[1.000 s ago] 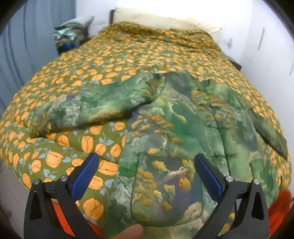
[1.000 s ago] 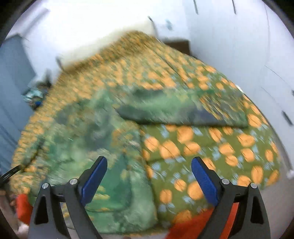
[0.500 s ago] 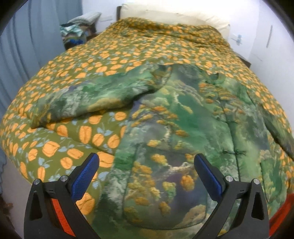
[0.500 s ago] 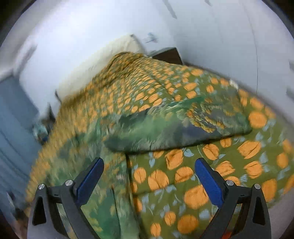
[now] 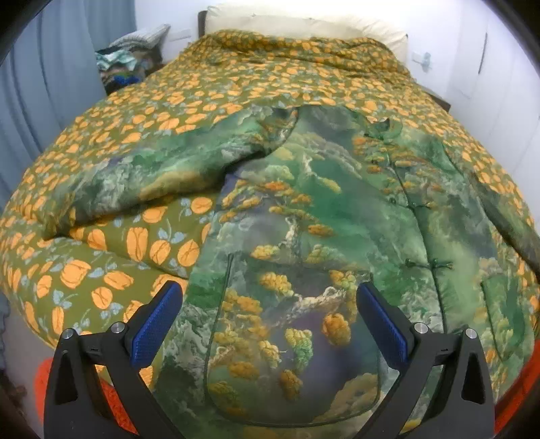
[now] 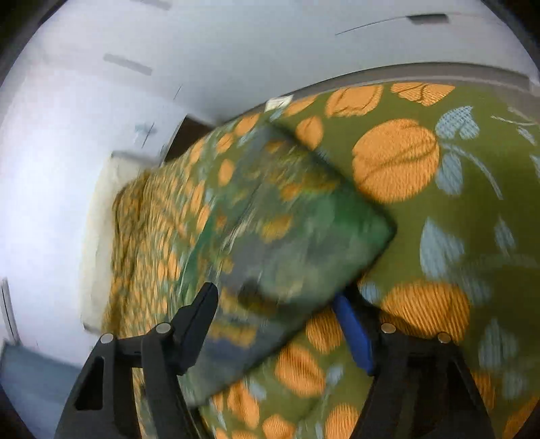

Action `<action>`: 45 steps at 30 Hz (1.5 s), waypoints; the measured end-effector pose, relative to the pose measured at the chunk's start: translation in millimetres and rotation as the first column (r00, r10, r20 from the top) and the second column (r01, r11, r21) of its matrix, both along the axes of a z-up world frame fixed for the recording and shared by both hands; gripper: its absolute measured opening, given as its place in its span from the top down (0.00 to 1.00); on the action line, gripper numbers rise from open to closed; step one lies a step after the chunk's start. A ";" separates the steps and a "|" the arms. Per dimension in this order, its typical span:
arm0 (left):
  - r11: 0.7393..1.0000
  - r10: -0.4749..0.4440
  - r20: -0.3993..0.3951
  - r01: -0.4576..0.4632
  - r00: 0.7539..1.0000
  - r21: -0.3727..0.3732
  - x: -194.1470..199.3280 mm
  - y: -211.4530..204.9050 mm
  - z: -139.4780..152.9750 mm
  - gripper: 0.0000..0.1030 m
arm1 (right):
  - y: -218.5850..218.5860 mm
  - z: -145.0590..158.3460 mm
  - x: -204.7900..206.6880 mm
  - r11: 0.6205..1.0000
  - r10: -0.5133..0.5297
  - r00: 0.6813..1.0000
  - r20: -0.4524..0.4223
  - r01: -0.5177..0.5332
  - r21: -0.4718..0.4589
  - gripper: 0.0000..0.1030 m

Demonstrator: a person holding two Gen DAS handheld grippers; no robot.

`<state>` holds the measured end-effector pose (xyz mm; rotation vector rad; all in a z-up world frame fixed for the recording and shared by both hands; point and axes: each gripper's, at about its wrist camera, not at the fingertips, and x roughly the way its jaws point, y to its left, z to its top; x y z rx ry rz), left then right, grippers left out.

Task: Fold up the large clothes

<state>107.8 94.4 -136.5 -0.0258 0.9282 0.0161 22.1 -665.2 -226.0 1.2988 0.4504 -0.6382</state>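
Plainly laid out for folding: jacket [image 5: 303, 219], green with a landscape print, spread front-up on the bed's flowered quilt [image 5: 135, 243], collar toward the pillow [image 5: 303, 27] at 12 o'clock, hem toward 6 o'clock. Lies flat and buttoned, probably so that both sides can fold in evenly over the middle.

At 10 o'clock in the left view, one sleeve [image 5: 152, 169], stretched out sideways from the shoulder and a little rumpled. At 3 o'clock, the other sleeve [image 5: 506, 219], slanting down along the body toward the bed's edge.

Left tool [image 5: 269, 290]: spread wide, pinching nothing, hanging over the front pocket [image 5: 293, 354] at 6 o'clock. Waits there, at a guess, to pin or take the hem once the far side comes over.

Right tool [image 6: 274, 293]: rolled over on its side, low to the quilt, closing its jaws with the sleeve's cuff end [image 6: 297, 236] between them. Comes in edge-on like this, presumably, so that one finger slips under the cloth and the other over it. Too blurred to tell whether the pads bite yet; shows no firm pinch so far.

Judged from the lie of things: sleeve-grabbing step, right at the start of the fold, with no fold made in the body yet. Calls next for a sure grip on the cuff alone, without catching the quilt underneath.
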 end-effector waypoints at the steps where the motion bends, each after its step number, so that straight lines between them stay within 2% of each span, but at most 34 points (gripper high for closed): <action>1: 1.000 0.000 -0.001 0.000 1.000 0.004 0.1 -0.4 -1.0 0.00 | -5.2 -4.7 2.9 1.000 -0.013 1.000 0.002 0.013 0.015 0.45; 2: 1.000 -0.001 -0.002 0.001 1.000 0.009 0.4 -1.0 -2.1 0.00 | -7.9 -6.3 4.9 1.000 -0.018 1.000 -0.001 0.018 0.018 0.52; 3: 1.000 0.000 -0.003 0.000 1.000 0.012 0.5 -1.2 -2.6 0.00 | -9.4 -5.0 6.6 1.000 -0.021 1.000 -0.007 0.021 0.012 0.70; 4: 1.000 0.001 -0.001 -0.001 1.000 0.013 0.3 -0.9 -2.9 0.00 | -9.3 1.7 9.0 1.000 -0.022 1.000 -0.019 0.022 -0.014 0.80; 6: 1.000 0.001 0.009 -0.001 1.000 0.009 -0.7 0.4 -2.8 0.00 | -4.0 27.3 16.4 0.996 -0.001 1.000 -0.029 -0.001 -0.090 0.84; 9: 1.000 0.007 0.022 -0.006 1.000 -0.005 -0.5 4.3 -3.2 0.00 | 17.6 94.4 47.3 0.961 0.105 0.994 -0.016 -0.105 -0.254 0.86; 12: 0.999 0.007 0.025 -0.006 1.000 -0.037 0.3 8.0 -4.3 0.00 | 63.9 170.4 92.4 0.880 0.252 0.968 0.001 -0.229 -0.416 0.86; 13: 0.999 0.008 0.027 -0.007 1.000 -0.043 0.2 9.1 -4.2 0.00 | 90.8 201.2 117.0 0.829 0.318 0.948 -0.002 -0.279 -0.485 0.86; 15: 0.998 0.009 0.034 -0.007 0.999 -0.055 -0.7 12.1 -3.2 0.00 | 132.3 235.1 151.8 0.755 0.406 0.914 -0.011 -0.341 -0.560 0.86; 16: 0.998 0.010 0.041 -0.007 0.999 -0.058 -2.0 14.2 -2.0 0.00 | 163.7 252.0 176.7 0.703 0.462 0.887 -0.022 -0.382 -0.600 0.86; 18: 0.998 0.013 0.054 -0.010 0.998 -0.061 -5.1 18.2 -0.5 0.01 | 206.7 265.2 211.1 0.636 0.532 0.846 -0.046 -0.435 -0.637 0.87; 19: 0.998 0.015 0.059 -0.011 0.998 -0.062 -6.1 20.3 0.1 0.00 | 239.3 267.1 234.2 0.593 0.575 0.815 -0.069 -0.473 -0.652 0.87; 22: 0.997 0.026 0.055 -0.022 0.998 -0.072 -7.2 26.9 -1.7 0.01 | 297.8 249.7 277.4 0.535 0.640 0.758 -0.121 -0.554 -0.638 0.87; 24: 0.996 0.037 0.045 -0.033 0.998 -0.087 -6.8 32.8 -3.9 0.00 | 335.9 222.2 304.3 0.504 0.677 0.717 -0.164 -0.615 -0.607 0.87; 27: 0.994 0.054 0.040 -0.050 0.998 -0.099 -7.1 39.9 -6.1 0.01 | 390.7 170.9 333.3 0.433 0.723 0.641 -0.256 -0.710 -0.555 0.87; 32: 0.993 0.075 0.020 -0.073 0.997 -0.098 -4.6 45.8 -12.8 0.01 | 449.5 93.4 345.3 0.324 0.765 0.520 -0.381 -0.821 -0.470 0.87; 33: 0.992 0.077 0.014 -0.075 0.997 -0.097 -4.1 46.2 -14.7 0.01 | 456.2 82.6 346.0 0.311 0.763 0.507 -0.400 -0.832 -0.460 0.86; 35: 0.993 0.076 0.000 -0.076 0.997 -0.094 -1.8 45.3 -18.6 0.01 | 461.9 55.8 349.3 0.297 0.765 0.479 -0.430 -0.855 -0.424 0.80; 36: 0.993 0.076 -0.004 -0.076 0.997 -0.093 -1.8 45.0 -19.8 0.01 | 463.8 48.2 347.7 0.294 0.774 0.459 -0.435 -0.870 -0.395 0.72; 37: 0.993 0.074 -0.010 -0.074 0.997 -0.092 -1.2 43.6 -21.4 0.01 | 462.5 38.8 352.0 0.288 0.794 0.429 -0.431 -0.889 -0.355 0.54; 38: 0.993 0.070 -0.012 -0.071 0.997 -0.092 -0.2 42.1 -22.3 0.01 | 463.3 33.8 351.5 0.274 0.818 0.398 -0.416 -0.905 -0.326 0.44; 39: 0.993 0.067 -0.013 -0.068 0.998 -0.092 -0.3 41.2 -22.3 0.01 | 463.5 34.4 350.8 0.261 0.832 0.382 -0.403 -0.910 -0.322 0.31; 40: 0.994 0.062 -0.012 -0.063 0.998 -0.091 -0.3 39.4 -22.4 0.01 | 464.6 37.2 347.4 0.247 0.843 0.370 -0.391 -0.911 -0.330 0.28; 43: 0.995 0.050 -0.004 -0.050 0.999 -0.087 -0.1 35.6 -21.2 0.00 | 461.2 62.2 328.2 0.203 0.884 0.323 -0.338 -0.916 -0.345 0.27; 45: 0.995 0.044 0.000 -0.044 0.999 -0.085 -0.5 33.7 -20.2 0.01 | 452.9 85.0 312.7 0.190 0.895 0.318 -0.312 -0.906 -0.379 0.25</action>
